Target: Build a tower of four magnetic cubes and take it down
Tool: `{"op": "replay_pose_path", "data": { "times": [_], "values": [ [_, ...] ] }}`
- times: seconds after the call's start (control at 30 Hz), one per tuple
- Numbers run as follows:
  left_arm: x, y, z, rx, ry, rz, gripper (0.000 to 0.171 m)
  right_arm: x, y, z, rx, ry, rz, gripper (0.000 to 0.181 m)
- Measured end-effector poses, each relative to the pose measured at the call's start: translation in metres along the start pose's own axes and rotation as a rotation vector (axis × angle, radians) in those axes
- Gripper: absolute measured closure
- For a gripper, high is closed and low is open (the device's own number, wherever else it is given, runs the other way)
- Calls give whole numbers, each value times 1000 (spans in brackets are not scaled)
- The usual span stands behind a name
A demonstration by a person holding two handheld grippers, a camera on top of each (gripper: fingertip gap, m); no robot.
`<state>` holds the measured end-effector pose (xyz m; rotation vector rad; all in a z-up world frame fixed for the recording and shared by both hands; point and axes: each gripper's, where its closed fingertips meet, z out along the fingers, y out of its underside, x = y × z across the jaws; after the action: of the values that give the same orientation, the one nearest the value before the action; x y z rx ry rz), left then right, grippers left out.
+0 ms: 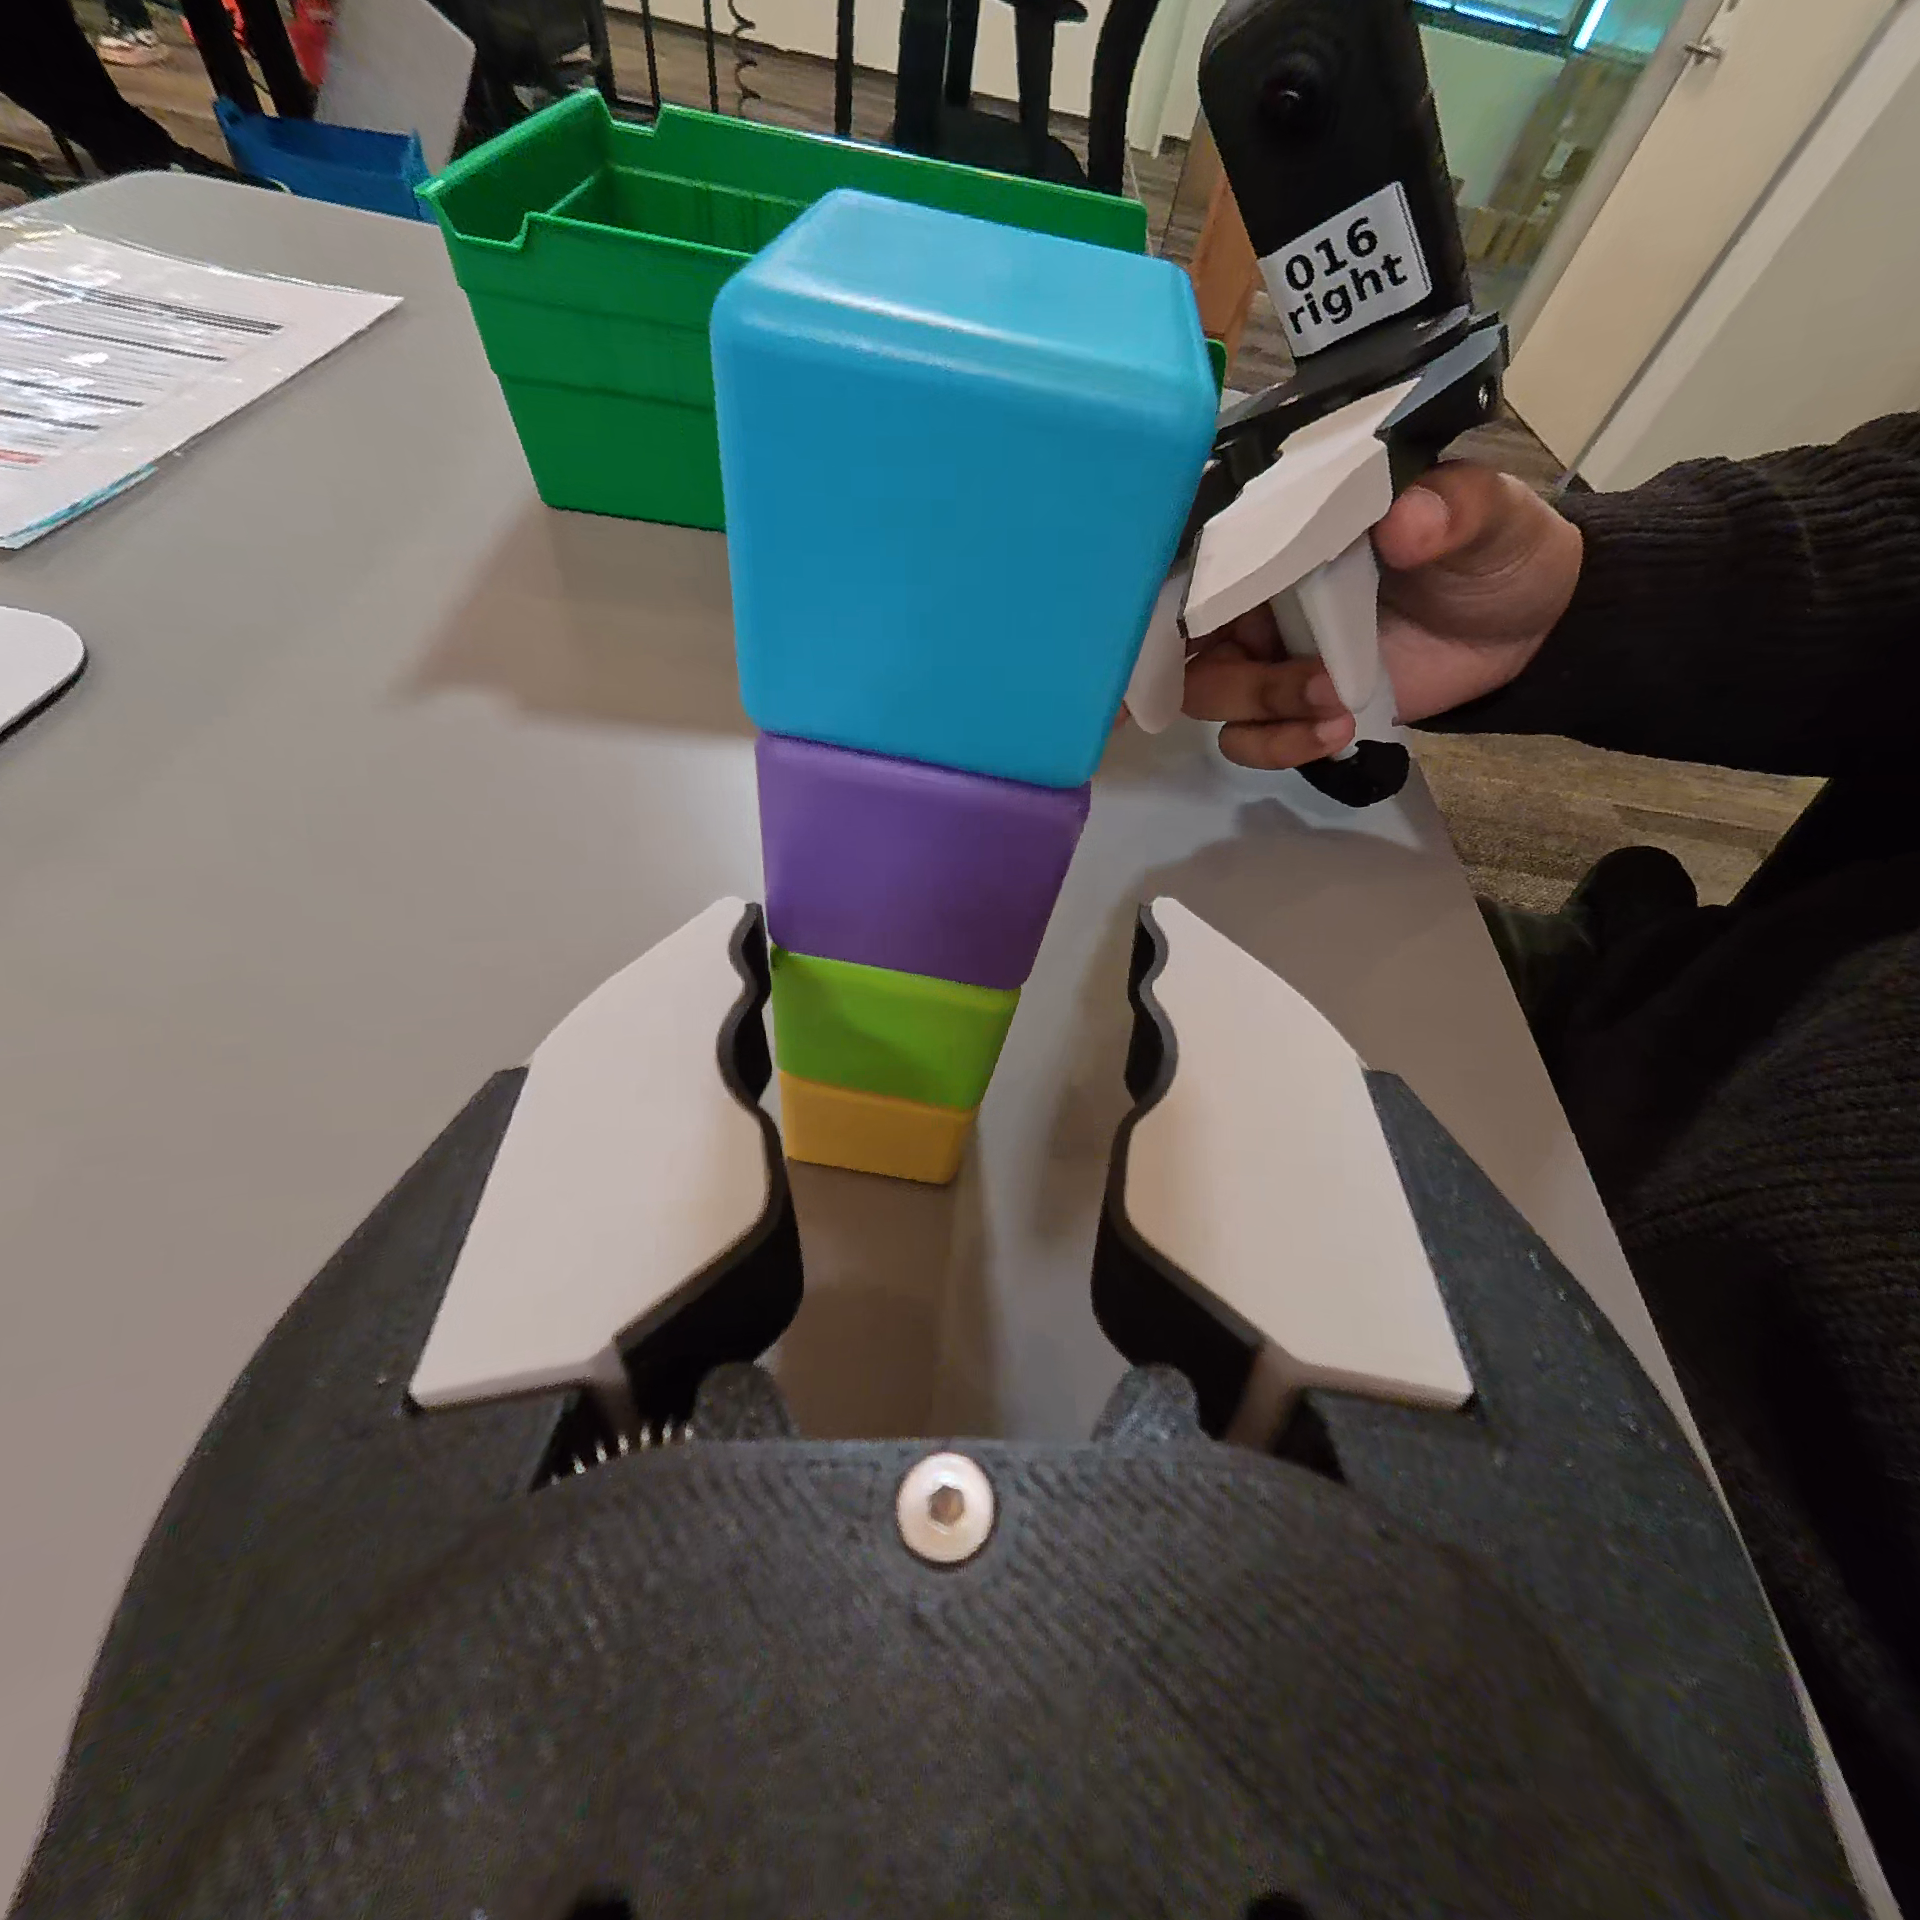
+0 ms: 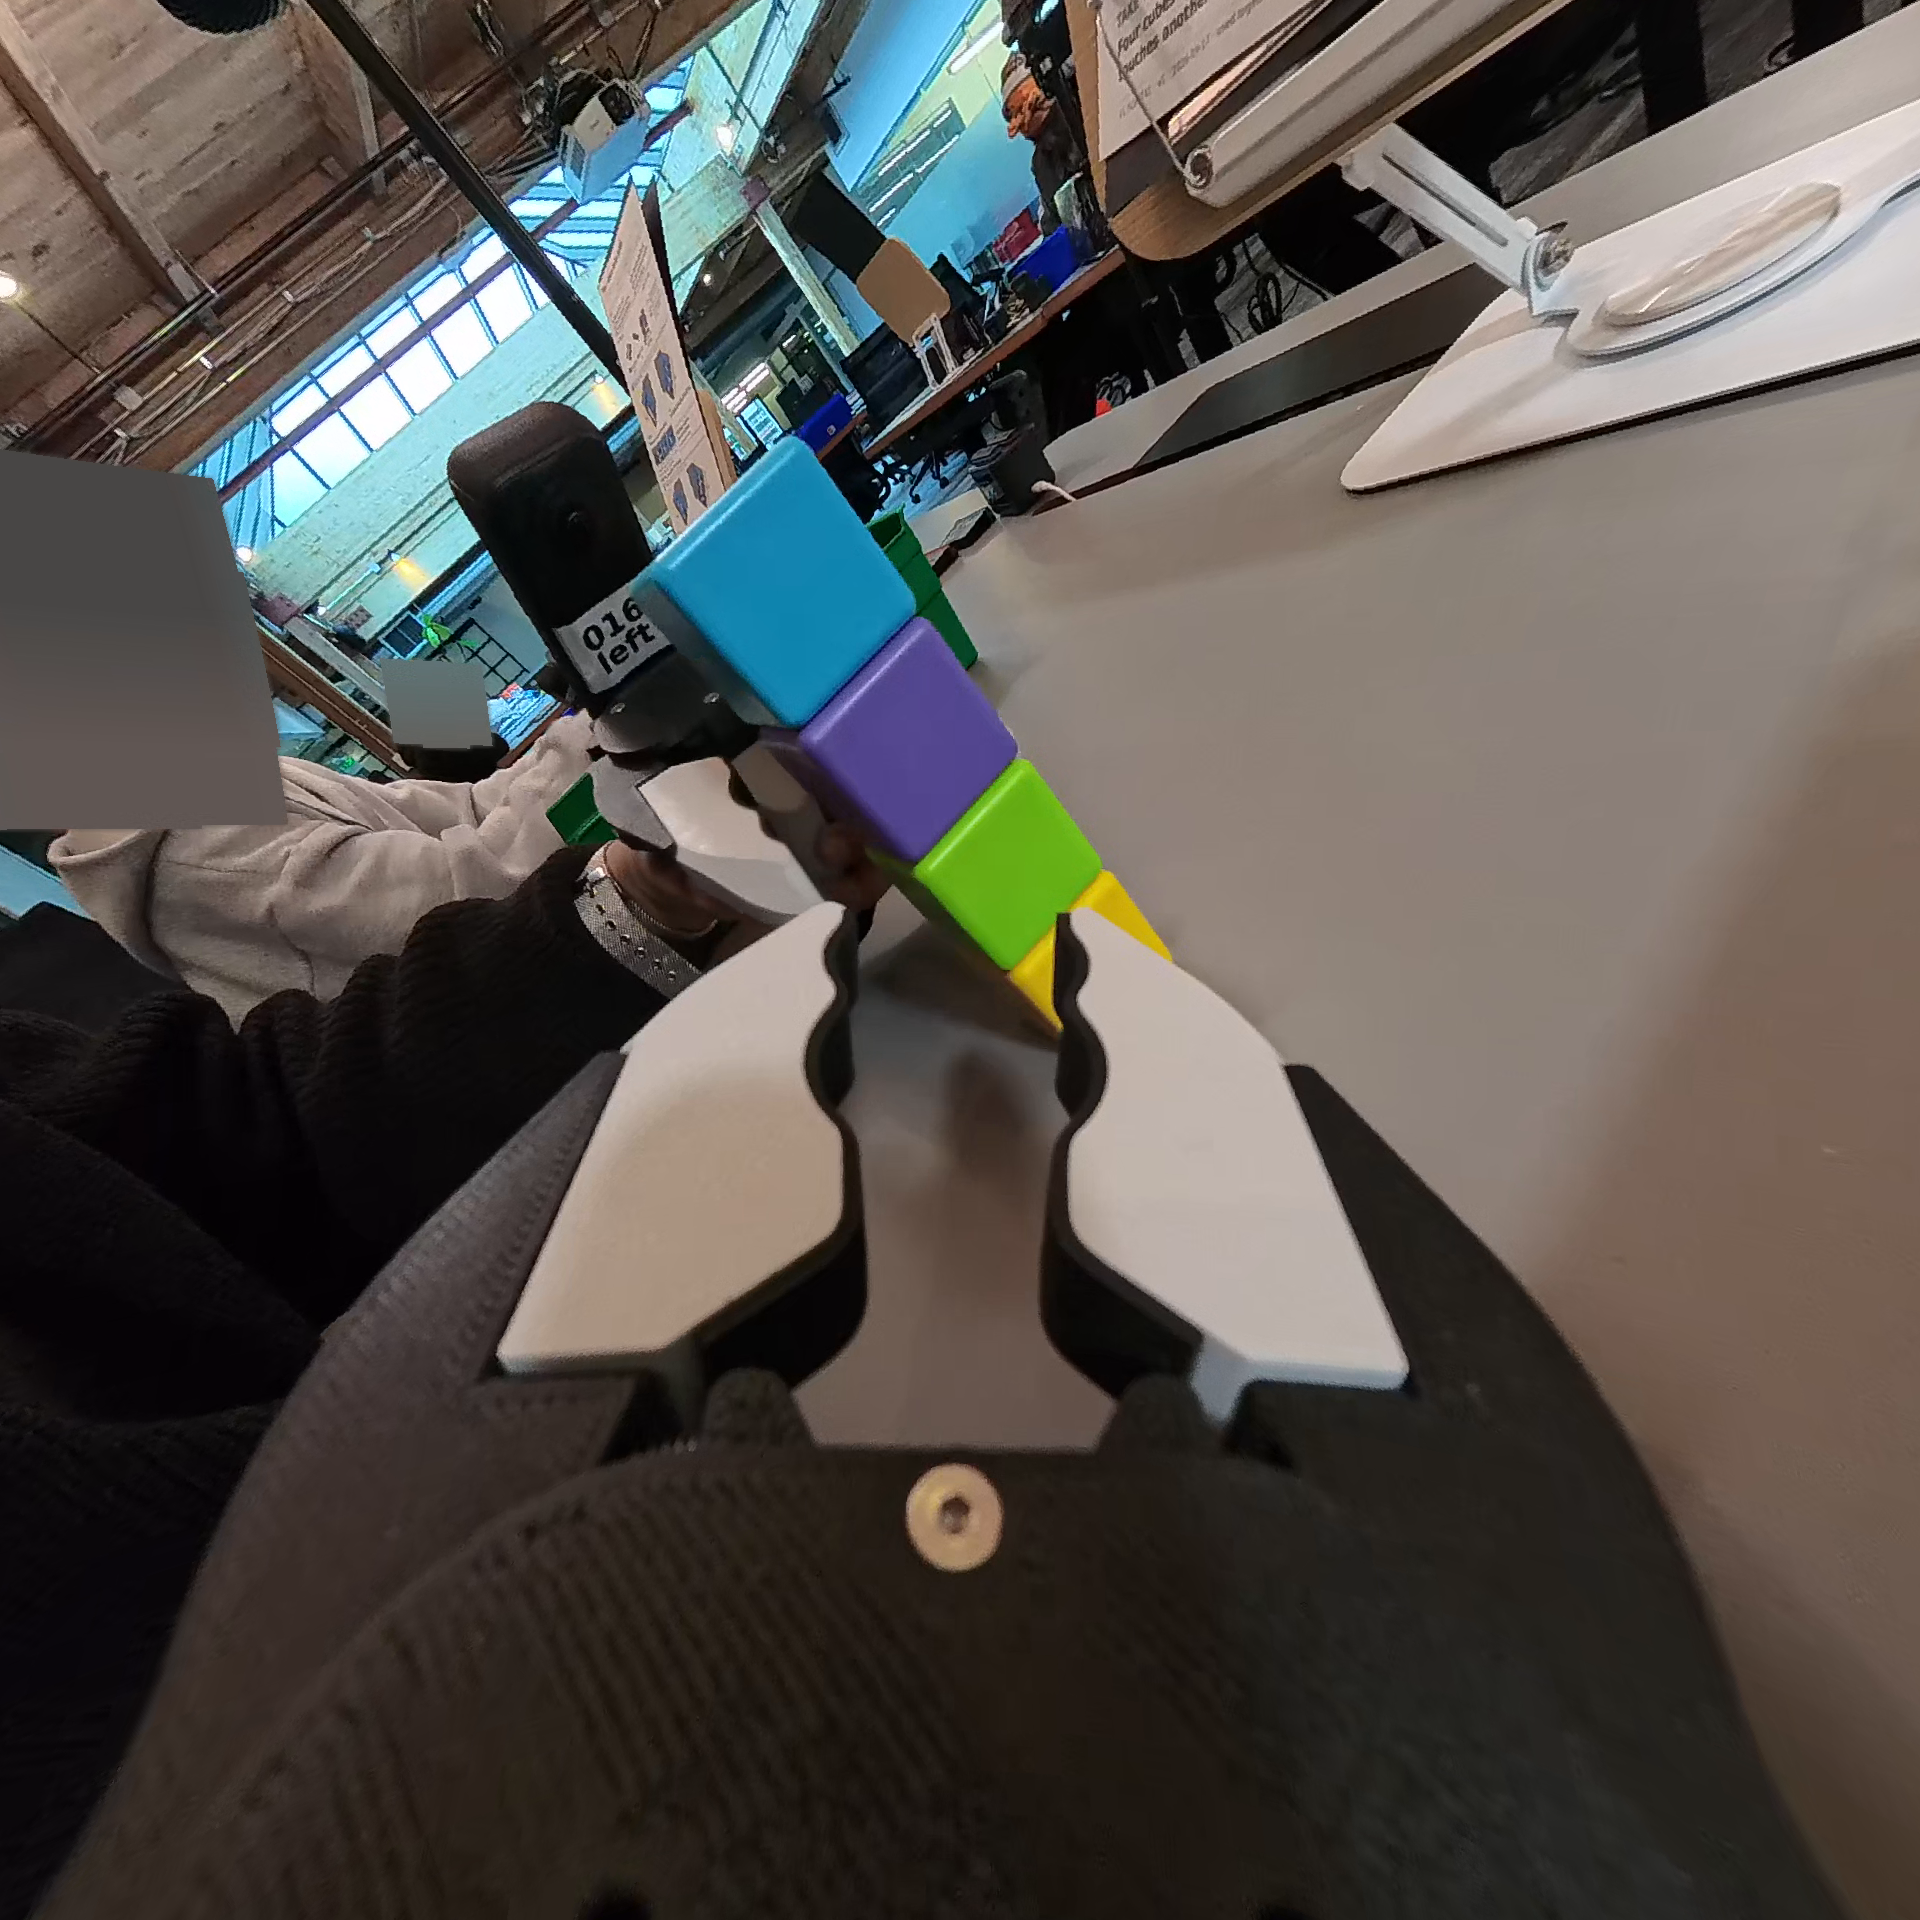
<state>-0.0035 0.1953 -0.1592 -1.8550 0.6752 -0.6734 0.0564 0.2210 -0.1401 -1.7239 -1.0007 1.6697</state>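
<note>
A tower of yellow cube [image 1: 876, 1127], green cube [image 1: 891, 1029], purple cube [image 1: 914, 857] and blue cube [image 1: 961, 488] stands on the grey table [image 1: 312, 831] before a green bin [image 1: 582, 312], just beyond the spread, empty left tongs [image 1: 945, 925], the spread right tongs [image 2: 961, 935] flanking its base.

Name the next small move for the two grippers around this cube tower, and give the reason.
Probably ease both back, slowly. The left gripper and right gripper are open and hold nothing. The tower, blue cube on purple, green and yellow, widens upward, so a brush could topple it.
</note>
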Motion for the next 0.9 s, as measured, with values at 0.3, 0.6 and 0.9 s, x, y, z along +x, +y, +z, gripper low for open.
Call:
{"op": "replay_pose_path", "data": {
  "times": [0.3,0.6,0.9],
  "values": [
    [-17,-18,0,128,-145,20,94,1,2,1,-5,-4,10,145],
    [3,-11,13,75,-44,25,102,3,3,2,-11,2,8,145],
    [-3,-20,7,141,-63,-11,104,2,2,1,-10,0,3,145]
  ]
}}
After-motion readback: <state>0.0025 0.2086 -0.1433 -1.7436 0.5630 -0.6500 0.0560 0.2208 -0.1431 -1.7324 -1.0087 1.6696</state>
